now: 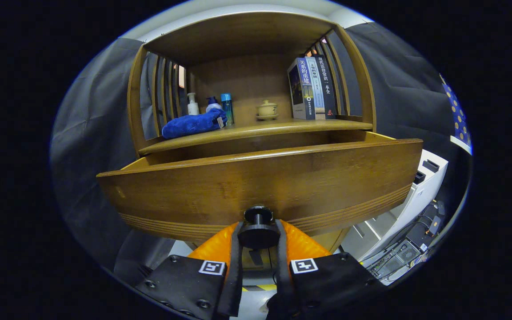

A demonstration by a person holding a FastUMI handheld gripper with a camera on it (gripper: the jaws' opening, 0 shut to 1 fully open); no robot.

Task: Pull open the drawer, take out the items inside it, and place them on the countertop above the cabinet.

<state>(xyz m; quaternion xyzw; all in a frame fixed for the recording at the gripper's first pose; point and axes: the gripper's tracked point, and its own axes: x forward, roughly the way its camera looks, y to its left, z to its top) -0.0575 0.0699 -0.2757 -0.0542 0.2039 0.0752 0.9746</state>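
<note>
The wooden drawer [260,182] of the cabinet stands pulled out toward me, its front panel wide across the view. A round black knob [258,229] sticks out of the panel's lower middle. My gripper [258,235] is shut on that knob, one finger pressing each side. The drawer's inside is hidden behind its front panel. Above the drawer runs the wooden countertop [278,128], with a rolled blue towel [194,124] lying on its left part.
On the countertop stand a white pump bottle [192,104], a blue-capped bottle [212,103], a teal bottle [226,107], a small lidded teacup [267,110] and upright books [311,88]. White equipment [420,191] with cables sits to the right, below the drawer.
</note>
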